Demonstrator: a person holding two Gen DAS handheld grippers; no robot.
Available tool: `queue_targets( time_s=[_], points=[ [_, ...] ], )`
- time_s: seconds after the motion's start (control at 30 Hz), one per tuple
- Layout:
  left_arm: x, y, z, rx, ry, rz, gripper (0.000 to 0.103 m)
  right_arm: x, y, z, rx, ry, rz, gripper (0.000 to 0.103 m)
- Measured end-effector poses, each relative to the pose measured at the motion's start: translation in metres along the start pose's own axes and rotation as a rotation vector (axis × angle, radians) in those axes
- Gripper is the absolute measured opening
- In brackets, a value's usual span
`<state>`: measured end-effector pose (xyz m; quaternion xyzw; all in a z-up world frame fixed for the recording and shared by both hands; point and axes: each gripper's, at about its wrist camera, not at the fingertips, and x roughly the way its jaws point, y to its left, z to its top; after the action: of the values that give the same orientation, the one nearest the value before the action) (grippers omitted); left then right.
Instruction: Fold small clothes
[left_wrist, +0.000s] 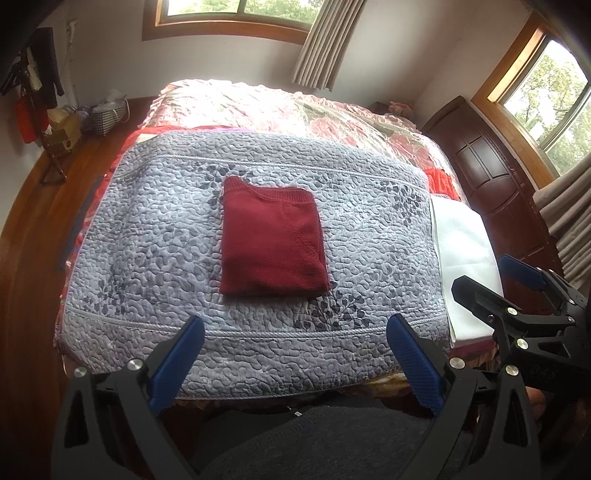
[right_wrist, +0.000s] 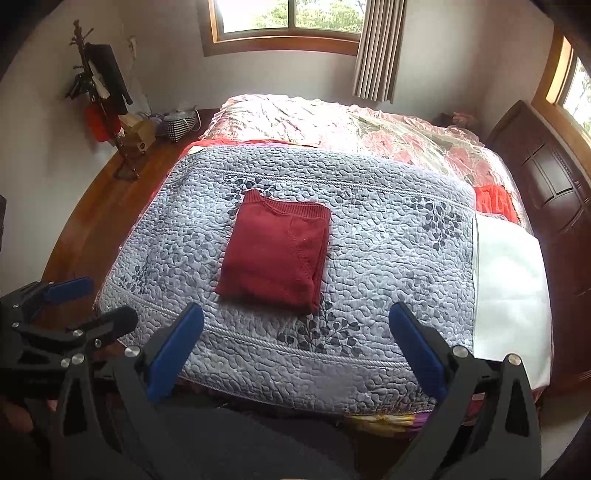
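Observation:
A dark red knit garment (left_wrist: 271, 240) (right_wrist: 277, 253) lies folded into a neat rectangle in the middle of a grey quilted blanket (left_wrist: 147, 240) (right_wrist: 388, 258) on the bed. My left gripper (left_wrist: 295, 332) is held back at the blanket's near edge, open, with nothing between its blue pads. My right gripper (right_wrist: 295, 319) hangs likewise at the near edge, open and empty. In the left wrist view the right gripper (left_wrist: 491, 275) appears at the right, also open. The left gripper (right_wrist: 99, 299) shows at the left of the right wrist view.
A white folded cloth (left_wrist: 465, 251) (right_wrist: 513, 280) lies at the blanket's right end. A floral bedspread (right_wrist: 351, 125) covers the far bed. A dark wooden headboard (right_wrist: 554, 184) stands right, a coat stand (right_wrist: 99, 92) and boxes left on the wooden floor. The person's dark clothing fills the bottom.

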<state>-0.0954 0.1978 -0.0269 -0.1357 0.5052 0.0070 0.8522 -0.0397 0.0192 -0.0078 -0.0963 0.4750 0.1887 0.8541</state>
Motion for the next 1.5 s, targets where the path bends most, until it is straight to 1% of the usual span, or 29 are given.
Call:
queue_targets(
  time_s=[0.23, 0.63, 1.5],
  points=[
    [-0.002, -0.001, 0.003, 0.008, -0.005, 0.002, 0.099, -0.002, 0.002, 0.003, -0.004, -0.003, -0.009, 0.1],
    [-0.01, -0.004, 0.008, 0.034, -0.022, 0.026, 0.099, -0.007, 0.001, 0.006, -0.006, -0.011, -0.018, 0.1],
    [-0.018, -0.005, 0.011, 0.038, -0.044, 0.067, 0.099, -0.008, 0.004, 0.013, -0.022, -0.008, -0.022, 0.1]
  ],
)
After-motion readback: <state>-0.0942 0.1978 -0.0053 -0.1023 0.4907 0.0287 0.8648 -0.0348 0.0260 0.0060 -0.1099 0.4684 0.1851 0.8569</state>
